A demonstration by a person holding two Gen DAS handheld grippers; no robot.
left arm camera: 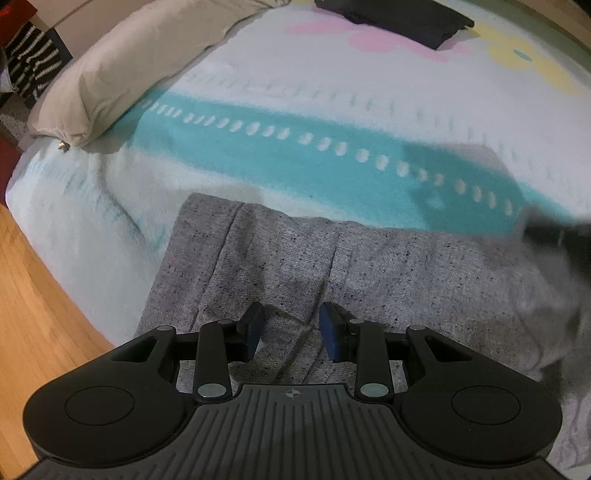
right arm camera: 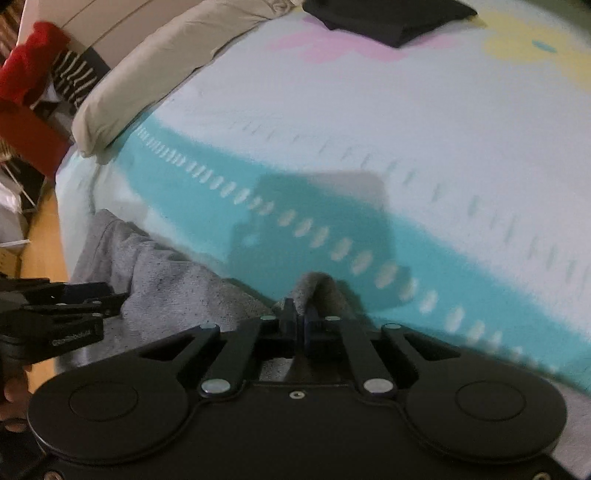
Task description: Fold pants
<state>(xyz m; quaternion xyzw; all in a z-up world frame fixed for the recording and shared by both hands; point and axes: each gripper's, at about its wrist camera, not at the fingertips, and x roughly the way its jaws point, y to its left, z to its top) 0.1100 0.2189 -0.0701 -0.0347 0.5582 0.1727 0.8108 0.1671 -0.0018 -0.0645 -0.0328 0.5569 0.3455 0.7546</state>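
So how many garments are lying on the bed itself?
2: grey pants at the near edge under both grippers, and a dark folded garment at the far side. More may lie outside view.

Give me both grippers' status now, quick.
Left gripper: open, pads apart over the grey pants, nothing pinched.
Right gripper: shut on a fold of the pants.

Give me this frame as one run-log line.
task: fold pants | left gripper: open, over grey sweatpants, no grip | right gripper: shut on pinched sweatpants edge | surface: blanket | fold: not yet made
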